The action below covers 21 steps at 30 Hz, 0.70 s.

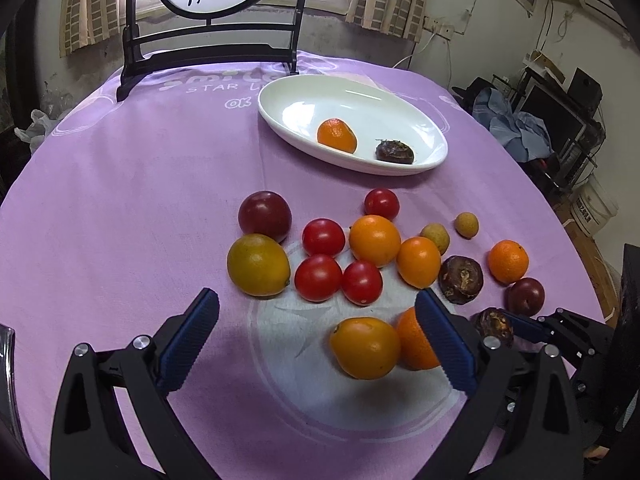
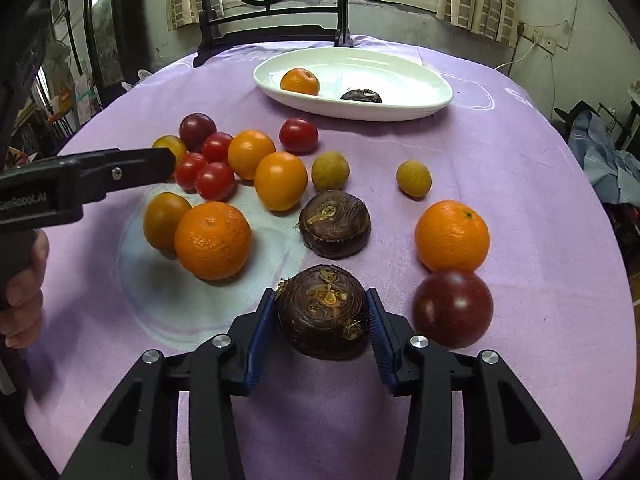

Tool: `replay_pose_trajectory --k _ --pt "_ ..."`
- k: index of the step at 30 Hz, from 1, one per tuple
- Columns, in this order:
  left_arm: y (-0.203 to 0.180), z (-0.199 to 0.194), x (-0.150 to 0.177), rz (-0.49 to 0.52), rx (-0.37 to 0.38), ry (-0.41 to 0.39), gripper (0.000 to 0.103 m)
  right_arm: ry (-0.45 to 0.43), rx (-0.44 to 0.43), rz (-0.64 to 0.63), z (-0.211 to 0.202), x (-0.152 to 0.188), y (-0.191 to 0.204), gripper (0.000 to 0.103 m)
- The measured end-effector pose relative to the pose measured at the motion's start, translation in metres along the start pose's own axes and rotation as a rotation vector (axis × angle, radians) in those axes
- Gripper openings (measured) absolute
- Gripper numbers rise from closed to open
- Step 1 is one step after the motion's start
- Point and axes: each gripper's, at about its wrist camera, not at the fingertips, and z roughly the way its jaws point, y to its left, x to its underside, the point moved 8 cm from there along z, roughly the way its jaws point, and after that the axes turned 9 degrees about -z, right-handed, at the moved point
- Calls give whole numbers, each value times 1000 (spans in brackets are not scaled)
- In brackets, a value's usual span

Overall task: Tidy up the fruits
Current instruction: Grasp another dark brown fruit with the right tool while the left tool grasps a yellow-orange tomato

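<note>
In the left wrist view the left gripper (image 1: 316,312) fills the bottom of the frame with its jaws spread wide and nothing between them, above the purple cloth (image 1: 120,200) of the worktop. Just ahead of its right-hand finger lie a yellow-orange fruit (image 1: 365,347) and an orange (image 1: 414,344), touching each other. In the middle of the frame sits a cluster of red tomatoes (image 1: 323,237), oranges and a dark plum (image 1: 265,216). At the upper right the white oval dish (image 1: 304,100) holds one orange (image 1: 337,136) and one dark brown water chestnut (image 1: 394,152), apart from each other. At the lower right edge the right gripper (image 1: 516,326) shows only in part — its grip cannot be read from here. In the right wrist view the right gripper (image 2: 322,316), at the bottom centre, has its blue pads against both sides of a dark brown water chestnut (image 2: 322,312) — the jaws are gripping it. A second such water chestnut (image 2: 335,224) lies just beyond, and a dark plum (image 2: 452,308) sits to the right, below an orange (image 2: 452,236). A hand (image 2: 24,284) shows at the left edge.
</note>
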Motion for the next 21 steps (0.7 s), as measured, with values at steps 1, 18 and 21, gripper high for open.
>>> replay_pose_trajectory --k 1,18,21 --pt "0 0 2 4 4 4 97 -10 -18 11 -2 1 -1 45" --pt "-3 7 52 170 -75 116 96 -92 -169 47 -22 6 6 45" --pt "-3 15 49 171 -90 117 96 -105 -186 53 -26 8 4 45"
